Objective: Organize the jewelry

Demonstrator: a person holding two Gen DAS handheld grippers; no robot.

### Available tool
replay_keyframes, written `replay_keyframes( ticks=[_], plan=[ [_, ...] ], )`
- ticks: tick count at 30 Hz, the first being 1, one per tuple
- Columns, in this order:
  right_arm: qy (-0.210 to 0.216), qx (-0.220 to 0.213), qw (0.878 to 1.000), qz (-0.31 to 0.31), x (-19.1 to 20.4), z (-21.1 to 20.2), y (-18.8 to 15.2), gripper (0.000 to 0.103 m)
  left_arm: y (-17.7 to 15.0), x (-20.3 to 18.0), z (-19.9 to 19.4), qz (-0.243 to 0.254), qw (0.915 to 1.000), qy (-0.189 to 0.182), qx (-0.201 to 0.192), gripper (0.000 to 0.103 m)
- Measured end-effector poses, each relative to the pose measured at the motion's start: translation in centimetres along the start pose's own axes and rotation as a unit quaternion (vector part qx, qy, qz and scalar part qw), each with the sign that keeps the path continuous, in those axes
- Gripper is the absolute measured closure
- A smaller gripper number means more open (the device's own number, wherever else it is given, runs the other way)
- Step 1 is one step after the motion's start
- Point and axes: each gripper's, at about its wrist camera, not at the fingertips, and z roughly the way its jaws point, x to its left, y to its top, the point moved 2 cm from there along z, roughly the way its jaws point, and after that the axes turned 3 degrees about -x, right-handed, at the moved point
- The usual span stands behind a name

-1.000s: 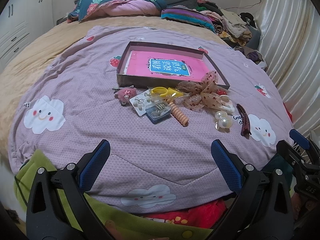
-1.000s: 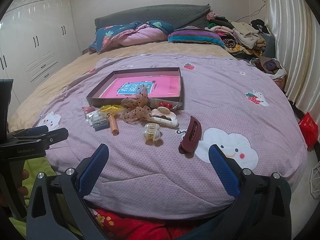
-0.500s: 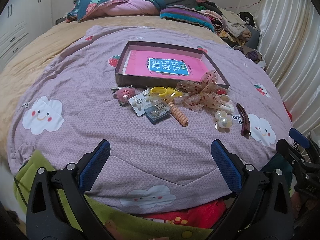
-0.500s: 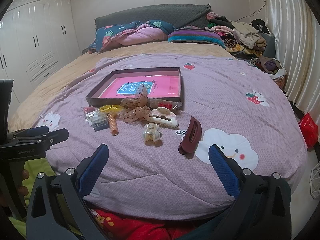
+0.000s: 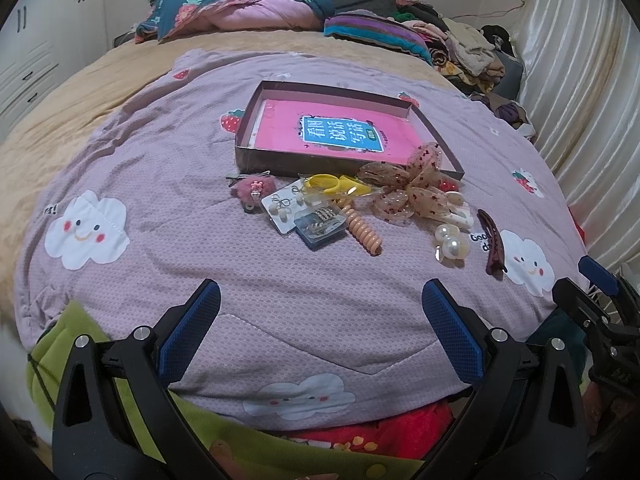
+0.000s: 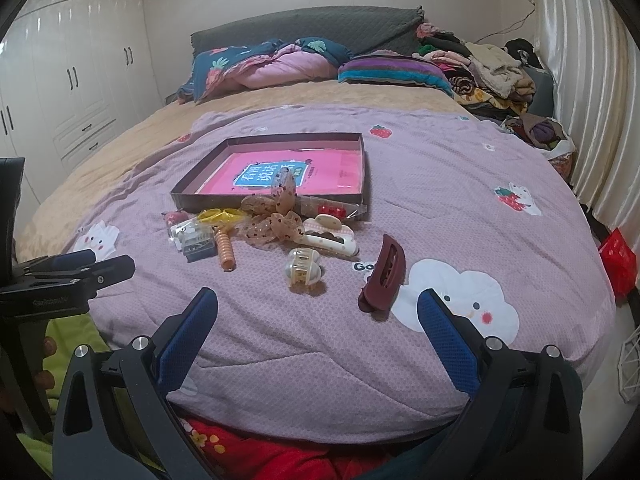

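Note:
A shallow brown box (image 5: 247,159) (image 6: 192,197) with a pink booklet inside lies mid-bed. In front of it sits a heap of hair accessories: a pink pom clip (image 5: 253,190), an earring card (image 5: 282,208), a small clear case (image 5: 320,227), an orange spiral tie (image 5: 363,232) (image 6: 225,250), a yellow clip (image 5: 329,184), a dotted sheer bow (image 5: 408,194) (image 6: 272,220), a pearl claw clip (image 5: 451,244) (image 6: 302,271), a white clip (image 6: 330,240) and a maroon claw clip (image 5: 493,245) (image 6: 383,274). My left gripper (image 5: 320,314) and right gripper (image 6: 318,320) hang open over the near bed edge, holding nothing.
A lilac quilt (image 5: 160,208) with cloud prints covers the bed. Pillows and bedding (image 6: 272,64) lie at the head, piled clothes (image 6: 488,68) at the far right beside a curtain (image 6: 592,92). White wardrobes (image 6: 68,92) stand to the left. Green and red cloth (image 5: 132,396) lies below the grippers.
The left wrist view has shifted slightly, so the box and heap sit a little lower. The accessories have not moved and both grippers stay open.

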Motion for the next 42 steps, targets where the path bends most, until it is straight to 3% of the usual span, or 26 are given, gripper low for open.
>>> replay_keyframes(
  ticks=[26,31,42],
  plan=[
    [0.016,0.012,1.0,-0.013,-0.8,5.1,3.3,0.004,2.5,7.0,2.8,-0.064,0.9973,0.036,0.0,0.009],
    [0.004,0.011,1.0,-0.003,-2.1,5.8,3.7,0.004,3.6,6.9,4.2,-0.064,0.9976,0.026,0.007,0.009],
    [-0.023,0.026,0.999,0.03,-5.5,7.4,3.2,0.004,4.4,5.5,8.3,-0.064,0.9964,-0.036,0.043,0.009]
  ],
)
